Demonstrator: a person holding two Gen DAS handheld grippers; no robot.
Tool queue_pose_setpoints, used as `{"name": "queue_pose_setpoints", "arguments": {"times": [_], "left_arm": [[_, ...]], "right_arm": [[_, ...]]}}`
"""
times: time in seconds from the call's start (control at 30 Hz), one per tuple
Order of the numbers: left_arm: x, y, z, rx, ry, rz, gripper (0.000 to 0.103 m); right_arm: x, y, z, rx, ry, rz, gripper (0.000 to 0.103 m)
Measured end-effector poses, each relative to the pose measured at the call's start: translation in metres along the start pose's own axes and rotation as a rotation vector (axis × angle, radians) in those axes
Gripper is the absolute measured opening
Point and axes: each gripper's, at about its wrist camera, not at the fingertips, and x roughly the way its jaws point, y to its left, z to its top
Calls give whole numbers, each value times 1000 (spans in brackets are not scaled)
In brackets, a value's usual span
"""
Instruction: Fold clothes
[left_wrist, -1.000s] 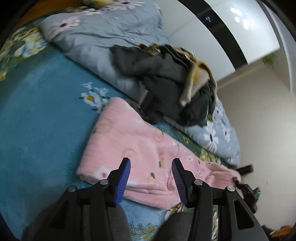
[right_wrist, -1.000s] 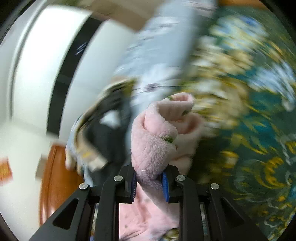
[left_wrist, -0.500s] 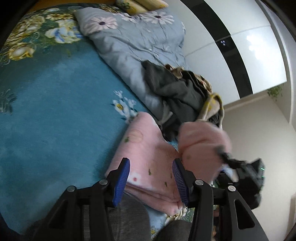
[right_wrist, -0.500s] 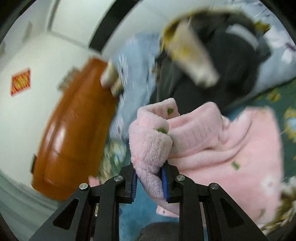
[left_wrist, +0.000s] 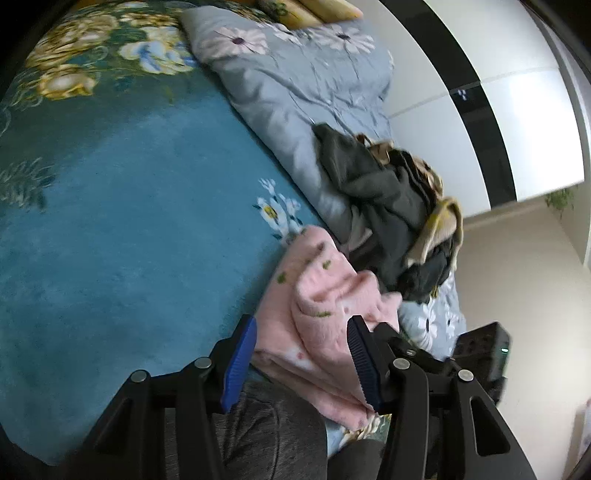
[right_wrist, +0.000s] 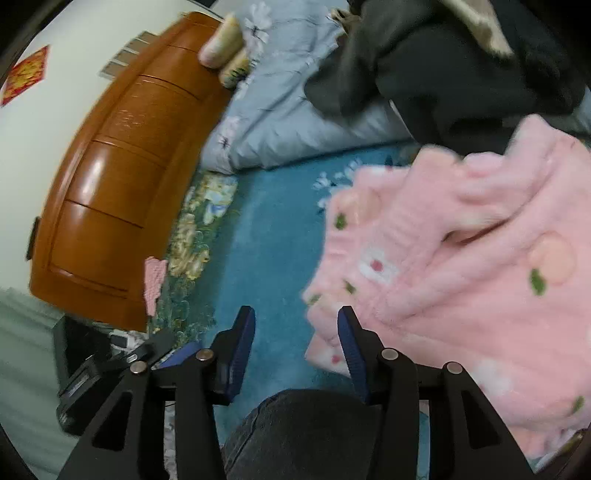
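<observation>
The pink fleece garment (left_wrist: 325, 317) lies folded over on itself on the teal floral bedspread (left_wrist: 122, 229), its upper layer bunched and creased, printed with small green and red motifs and pale circles. In the left wrist view it sits directly ahead of the left gripper (left_wrist: 303, 363), between and just beyond the blue-padded fingers, with its near edge below them. That gripper's jaws stand wide apart and grasp nothing; the right-hand pad lies close against the fabric, though contact cannot be confirmed.

In the right wrist view the same garment (right_wrist: 461, 266) fills the area ahead and to the right of the right gripper (right_wrist: 295, 352). Its jaws are likewise spread wide and empty, with bare bedspread (right_wrist: 266, 236) showing between them; the garment's lower corner reaches just past the right-hand finger. The cloth is motion-blurred here.

Beyond the garment, a heap of dark clothes (left_wrist: 391, 206) with tan lining rests on a grey flowered quilt (left_wrist: 295, 74). Further off to the left of the right gripper stands a brown wooden headboard (right_wrist: 110, 177), with a red and gold paper square (right_wrist: 26, 74) on the wall; its markings are too blurred to read. No other label or brand is legible. A grey-clad knee (right_wrist: 303, 432) of the person shows beneath the fingers.
</observation>
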Motion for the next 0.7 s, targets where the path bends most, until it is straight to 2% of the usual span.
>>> {"name": "queue_pose_setpoints", "arguments": {"times": [0.1, 0.23, 0.4, 0.7], "left_arm": [[21, -19, -2, 71, 40, 35, 56], [58, -59, 0, 262, 95, 88, 56], [113, -93, 5, 493, 168, 167, 59], [155, -105, -2, 521, 242, 199, 64]], "right_arm": [[-28, -20, -2, 54, -68, -1, 48], [-69, -54, -5, 149, -162, -36, 48], [-117, -95, -20, 244, -231, -80, 48], [-187, -158, -55, 416, -287, -116, 48]]}}
